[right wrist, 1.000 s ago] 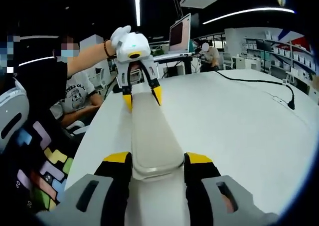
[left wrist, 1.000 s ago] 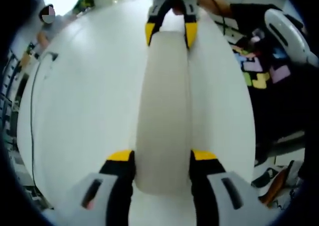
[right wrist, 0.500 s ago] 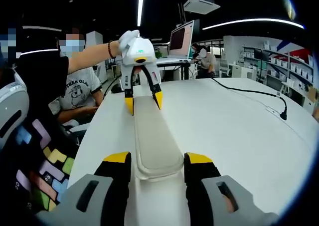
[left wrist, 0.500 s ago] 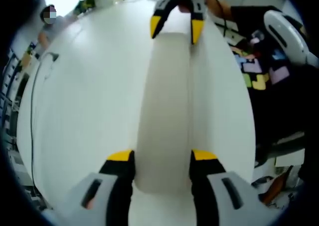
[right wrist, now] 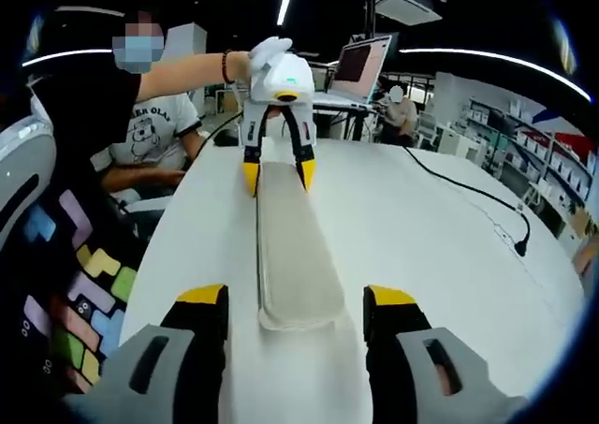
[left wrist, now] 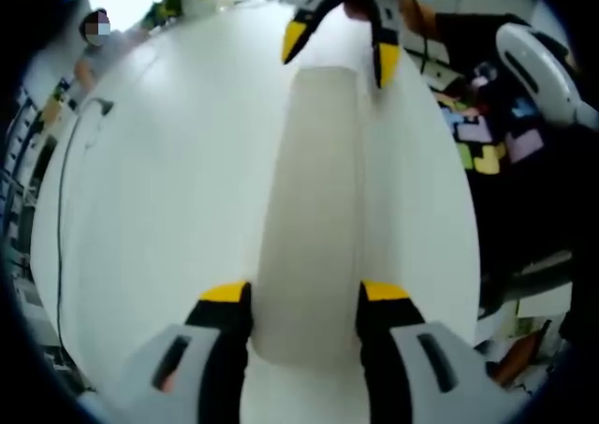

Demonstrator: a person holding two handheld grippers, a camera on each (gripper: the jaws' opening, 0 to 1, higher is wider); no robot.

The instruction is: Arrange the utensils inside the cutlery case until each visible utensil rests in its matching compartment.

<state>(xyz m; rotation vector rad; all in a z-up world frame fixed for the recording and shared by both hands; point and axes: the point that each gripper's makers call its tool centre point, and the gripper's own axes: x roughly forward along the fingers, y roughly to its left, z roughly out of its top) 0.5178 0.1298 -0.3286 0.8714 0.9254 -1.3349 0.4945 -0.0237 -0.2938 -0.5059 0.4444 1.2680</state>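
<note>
A long, pale beige cutlery case (left wrist: 314, 190) lies lengthwise on the white table (left wrist: 168, 190), lid closed, so no utensils show. My left gripper (left wrist: 304, 298) is shut on its near end, both jaws pressed to the sides. At the far end, my right gripper (left wrist: 339, 51) stands open, its yellow tips wider than the case. In the right gripper view the case (right wrist: 290, 246) runs away from me, and my right gripper (right wrist: 297, 300) straddles its near end with a gap on each side. The left gripper (right wrist: 278, 174), held by a gloved hand, clamps the far end.
A black cable with a plug block (right wrist: 519, 246) lies on the table's right side. The table edge (right wrist: 154, 255) runs along the left, with a coloured block-pattern cloth (right wrist: 65, 302) below it. A seated person (right wrist: 150, 143) and a laptop (right wrist: 360, 64) are behind.
My right gripper's jaws have spread apart and let go of the case's end. The left gripper still clamps its end. Both cameras have shifted a little.
</note>
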